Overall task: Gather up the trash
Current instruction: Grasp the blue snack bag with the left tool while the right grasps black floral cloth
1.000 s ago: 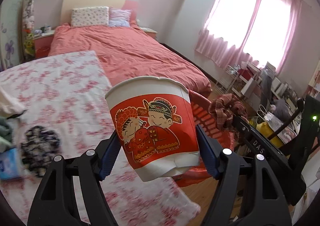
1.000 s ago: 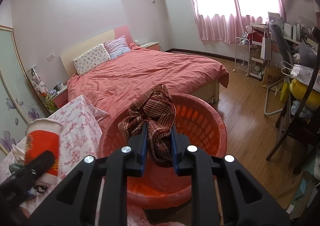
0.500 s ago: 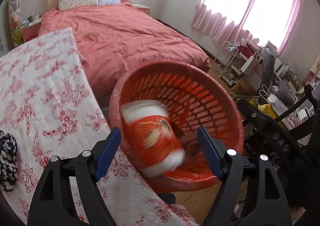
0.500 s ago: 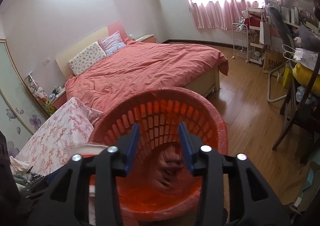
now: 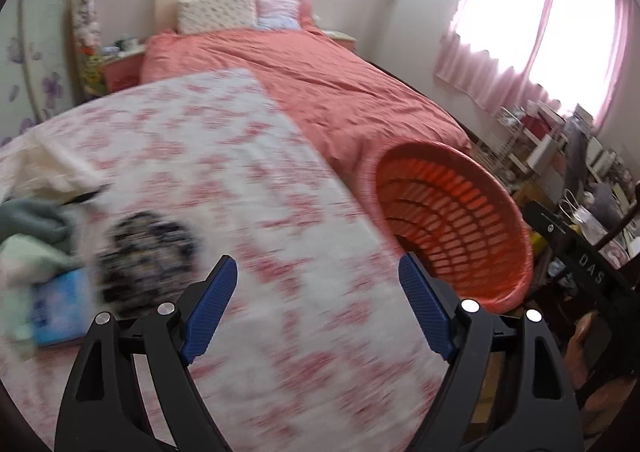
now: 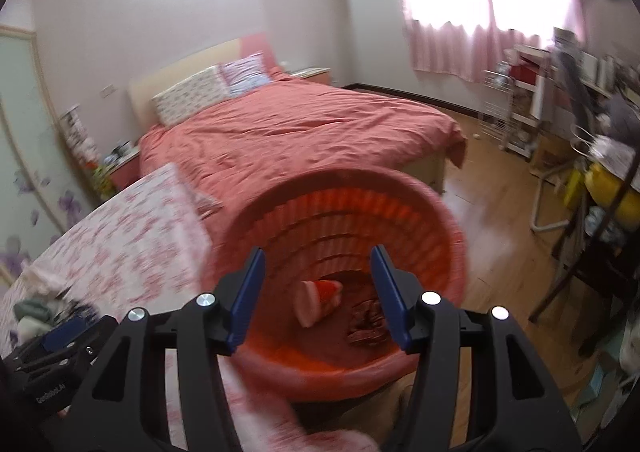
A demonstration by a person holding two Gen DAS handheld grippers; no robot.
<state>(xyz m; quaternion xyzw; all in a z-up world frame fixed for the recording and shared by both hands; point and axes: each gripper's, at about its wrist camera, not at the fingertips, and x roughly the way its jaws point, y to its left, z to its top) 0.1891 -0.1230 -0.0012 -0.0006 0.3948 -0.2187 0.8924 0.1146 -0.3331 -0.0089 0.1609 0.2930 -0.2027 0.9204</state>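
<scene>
Inside the one red basket (image 6: 436,220) lie one paper cup (image 6: 318,302) and one woven cloth (image 6: 366,322); both the left gripper (image 5: 318,306) and the right gripper (image 6: 318,294) have just been opening, jaws spread around nothing.

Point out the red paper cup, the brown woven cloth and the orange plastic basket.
red paper cup (image 6: 320,302), right wrist view, its side
brown woven cloth (image 6: 366,326), right wrist view, its middle
orange plastic basket (image 6: 452,228), right wrist view, its rim

Coral-covered bed (image 6: 304,132), wooden floor (image 6: 492,188), bright pink-curtained window (image 6: 480,4).
</scene>
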